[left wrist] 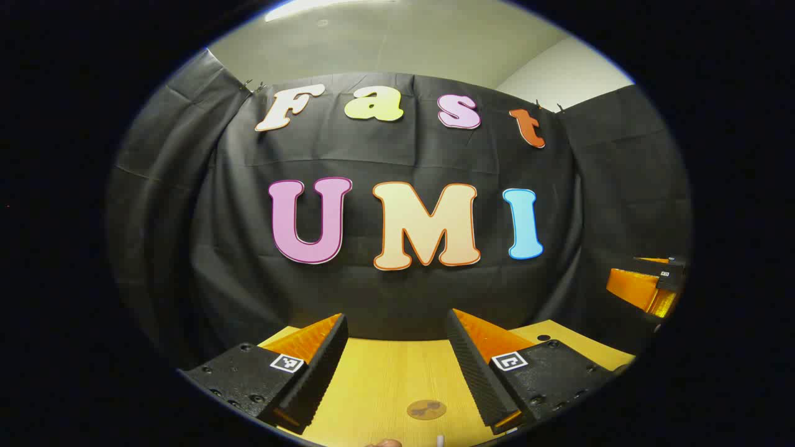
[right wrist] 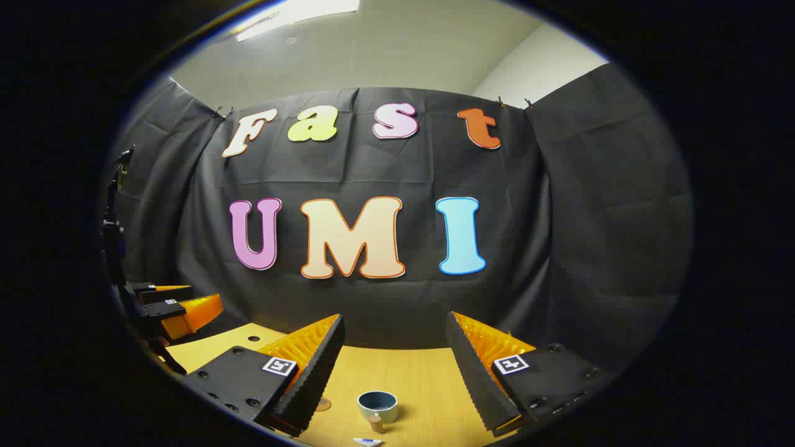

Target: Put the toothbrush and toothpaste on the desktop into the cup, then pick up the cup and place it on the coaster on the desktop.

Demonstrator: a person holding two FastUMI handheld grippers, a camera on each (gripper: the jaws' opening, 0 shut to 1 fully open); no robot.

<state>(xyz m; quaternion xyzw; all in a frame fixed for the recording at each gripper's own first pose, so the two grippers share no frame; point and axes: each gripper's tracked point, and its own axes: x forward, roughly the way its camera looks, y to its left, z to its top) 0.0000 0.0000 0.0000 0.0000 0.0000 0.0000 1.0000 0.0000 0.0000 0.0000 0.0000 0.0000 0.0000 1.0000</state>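
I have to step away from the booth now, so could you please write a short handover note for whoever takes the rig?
Left gripper: open, holding nothing, above the desktop, with the coaster between its fingers in the left gripper view.
Right gripper: open, holding nothing, with the cup ahead of it.
The cup stands on the desktop, off the coaster.
Done: nothing yet.
Left: load the toothbrush and toothpaste into the cup, then move the cup onto the coaster.

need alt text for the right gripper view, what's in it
The right claw is open above a wooden desk, with a small blue cup standing on the desk between its fingers. The left claw is at the far left edge, and a black cloth wall hangs behind the desk.
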